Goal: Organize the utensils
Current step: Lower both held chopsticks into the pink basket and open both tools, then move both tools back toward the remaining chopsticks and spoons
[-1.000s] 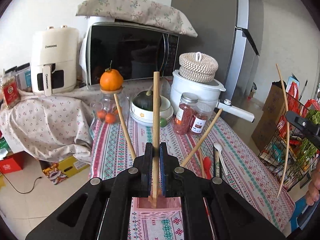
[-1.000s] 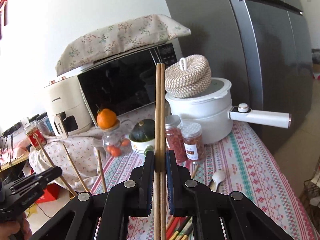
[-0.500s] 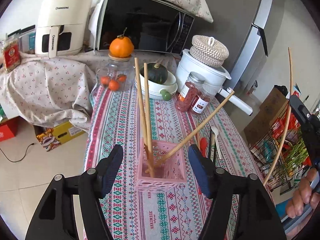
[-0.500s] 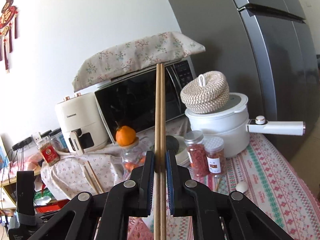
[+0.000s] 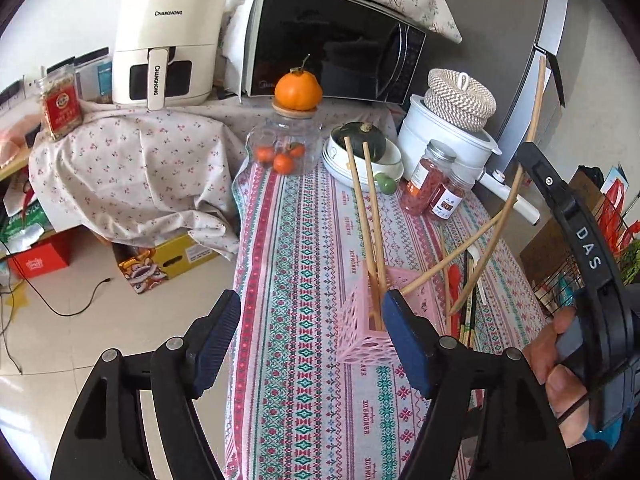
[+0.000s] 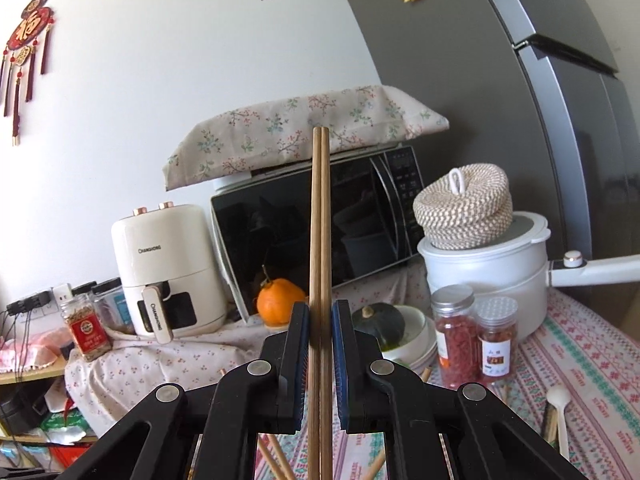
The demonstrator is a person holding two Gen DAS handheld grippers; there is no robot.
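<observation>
A pink perforated basket (image 5: 366, 322) stands on the patterned tablecloth (image 5: 304, 248) and holds three wooden chopsticks (image 5: 370, 216). My left gripper (image 5: 310, 340) is open and empty, pulled back toward the table's near left edge, with the basket behind its right finger. My right gripper (image 6: 320, 346) is shut on a pair of wooden chopsticks (image 6: 320, 240) held upright. In the left wrist view that pair (image 5: 506, 200) hangs just right of the basket. More utensils (image 5: 466, 280) lie on the cloth to the basket's right.
Behind the basket stand a glass jar with an orange (image 5: 298, 90) on it, stacked bowls with a squash (image 5: 364, 140), two spice jars (image 5: 430, 178) and a white pot (image 5: 448, 136). A microwave (image 5: 332, 44) and air fryer (image 5: 168, 38) are at the back. A wire rack (image 5: 568, 276) is right of the table.
My left gripper let go of its chopstick into the basket, opened wide and drew back to the left. My right gripper carried its chopstick pair closer to the basket.
</observation>
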